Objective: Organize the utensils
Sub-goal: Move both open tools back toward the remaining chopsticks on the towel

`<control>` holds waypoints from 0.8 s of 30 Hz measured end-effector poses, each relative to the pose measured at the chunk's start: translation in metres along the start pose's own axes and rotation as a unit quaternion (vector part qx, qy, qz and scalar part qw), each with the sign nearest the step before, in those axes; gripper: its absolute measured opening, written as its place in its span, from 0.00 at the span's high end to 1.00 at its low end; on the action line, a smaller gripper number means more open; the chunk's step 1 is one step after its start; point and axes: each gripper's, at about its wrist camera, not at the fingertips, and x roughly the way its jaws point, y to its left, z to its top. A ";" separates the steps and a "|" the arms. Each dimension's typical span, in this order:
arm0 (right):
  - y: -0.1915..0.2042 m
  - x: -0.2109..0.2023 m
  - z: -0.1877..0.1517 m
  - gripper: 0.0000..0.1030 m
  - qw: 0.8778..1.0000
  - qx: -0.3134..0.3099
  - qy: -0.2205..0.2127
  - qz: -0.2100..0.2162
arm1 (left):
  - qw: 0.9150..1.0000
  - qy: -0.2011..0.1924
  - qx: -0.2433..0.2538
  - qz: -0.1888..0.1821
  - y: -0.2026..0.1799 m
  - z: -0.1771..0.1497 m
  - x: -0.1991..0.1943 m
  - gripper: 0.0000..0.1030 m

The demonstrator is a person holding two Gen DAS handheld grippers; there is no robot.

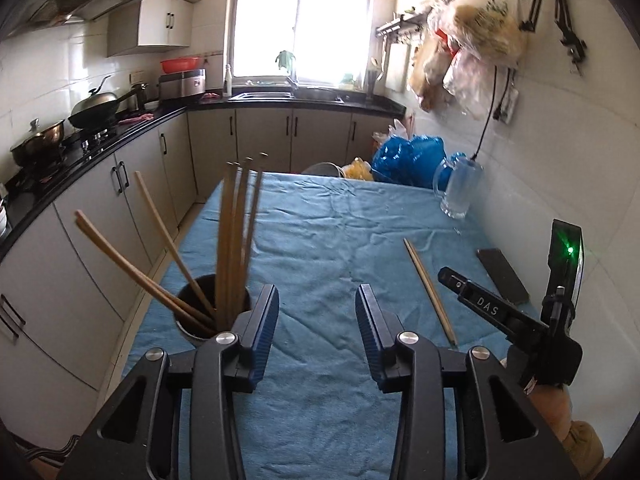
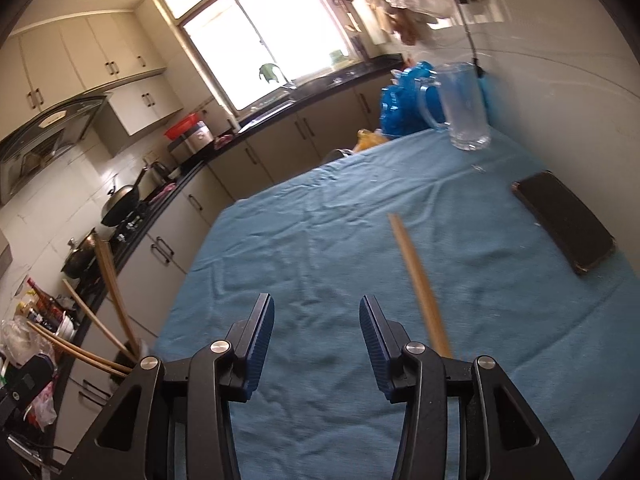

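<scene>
Blue tablecloth [image 1: 320, 216], tan chopsticks [image 1: 430, 286], black holder [image 1: 192, 292]

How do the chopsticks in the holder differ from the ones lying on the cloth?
The chopsticks in the holder stand upright or lean out of the dark cup; the loose chopsticks lie flat on the blue cloth. The first are a spread bundle, the second a single close pair. Both look like light wood.

"DAS" stands in white on the right gripper [image 1: 456, 280].
</scene>
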 end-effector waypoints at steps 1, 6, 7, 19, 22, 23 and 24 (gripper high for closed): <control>-0.007 -0.001 -0.001 0.53 1.000 0.004 0.001 -0.004 | 1.000 0.003 0.004 -0.001 -0.004 0.000 0.003 0.63; -0.034 -0.003 -0.002 0.53 1.000 0.013 0.007 -0.024 | 1.000 0.018 0.021 -0.005 -0.017 -0.004 0.015 0.59; -0.041 -0.003 -0.002 0.53 0.999 0.013 0.010 -0.029 | 0.999 0.022 0.023 -0.006 -0.021 -0.004 0.019 0.59; -0.108 -0.010 -0.013 0.53 0.998 0.020 -0.012 -0.062 | 0.990 0.122 0.031 -0.061 -0.075 -0.015 0.147 0.58; -0.119 -0.006 -0.016 0.53 0.998 0.020 -0.018 -0.056 | 0.986 0.141 0.041 -0.073 -0.099 -0.016 0.182 0.58; -0.121 -0.003 -0.017 0.53 0.998 0.023 -0.018 -0.053 | 0.985 0.147 0.046 -0.079 -0.108 -0.017 0.193 0.58; -0.123 -0.002 -0.018 0.53 0.998 0.027 -0.017 -0.051 | 0.984 0.151 0.051 -0.082 -0.115 -0.017 0.201 0.58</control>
